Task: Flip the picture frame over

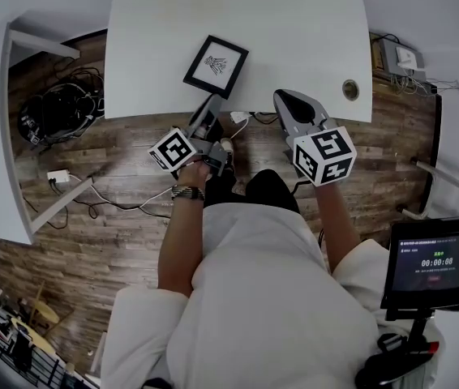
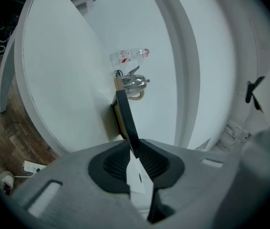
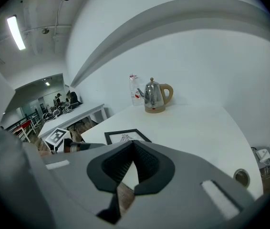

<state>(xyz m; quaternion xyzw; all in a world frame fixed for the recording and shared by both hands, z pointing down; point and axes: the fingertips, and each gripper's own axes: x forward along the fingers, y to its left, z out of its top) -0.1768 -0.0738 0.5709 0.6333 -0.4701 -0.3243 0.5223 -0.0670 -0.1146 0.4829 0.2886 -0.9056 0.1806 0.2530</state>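
Near the table (image 1: 294,39) edge, the frame (image 1: 216,66) is clamped thinly by the left gripper (image 2: 134,148) (right gripper (image 3: 134,144) closed, empty); it may be levered loose mid-flip.

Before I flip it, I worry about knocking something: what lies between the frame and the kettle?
Nothing: bare table runs from the frame to the kettle, as the right gripper view shows. The bottle stands beside the kettle, not between.

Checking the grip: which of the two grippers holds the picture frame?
The left gripper: its jaws pinch the edge of the picture frame; the right gripper is shut on nothing.
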